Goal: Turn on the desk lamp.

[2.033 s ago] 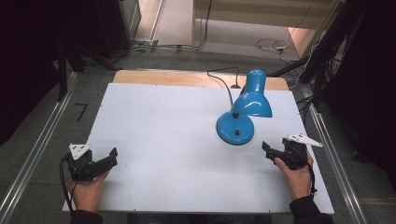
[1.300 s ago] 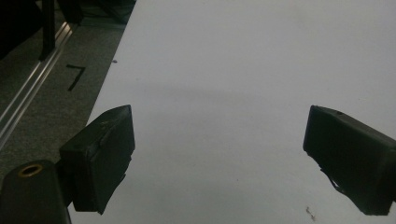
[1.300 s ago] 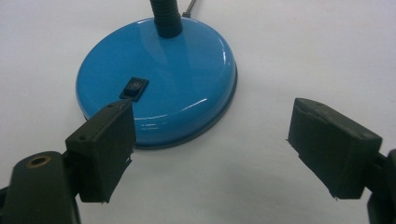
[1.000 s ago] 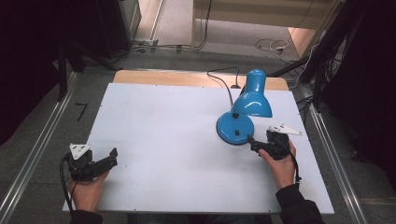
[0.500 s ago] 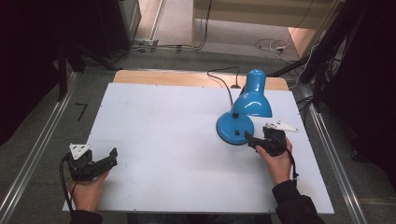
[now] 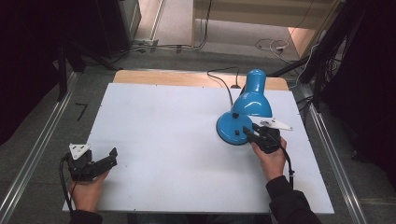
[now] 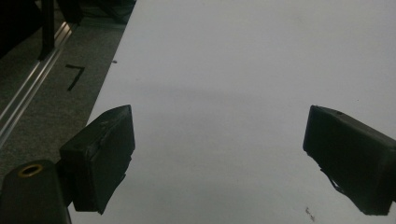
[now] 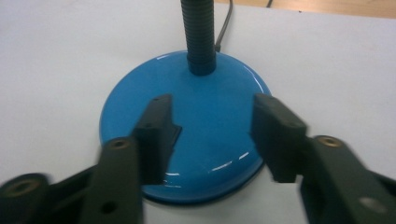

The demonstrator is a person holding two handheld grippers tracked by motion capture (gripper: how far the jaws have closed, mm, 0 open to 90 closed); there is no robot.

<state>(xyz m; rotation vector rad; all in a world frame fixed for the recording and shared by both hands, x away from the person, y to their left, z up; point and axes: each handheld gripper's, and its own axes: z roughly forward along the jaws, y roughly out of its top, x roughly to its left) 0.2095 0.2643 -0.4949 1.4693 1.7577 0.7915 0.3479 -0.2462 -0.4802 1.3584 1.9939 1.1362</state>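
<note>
where jaws gape — lamp base (image 8: 187, 116) between

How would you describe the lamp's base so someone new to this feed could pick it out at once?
Start at the white table and go to its right half, where a blue desk lamp stands. The base is the flat glossy blue disc under the black ribbed neck, with the right gripper open over its near edge.
</note>
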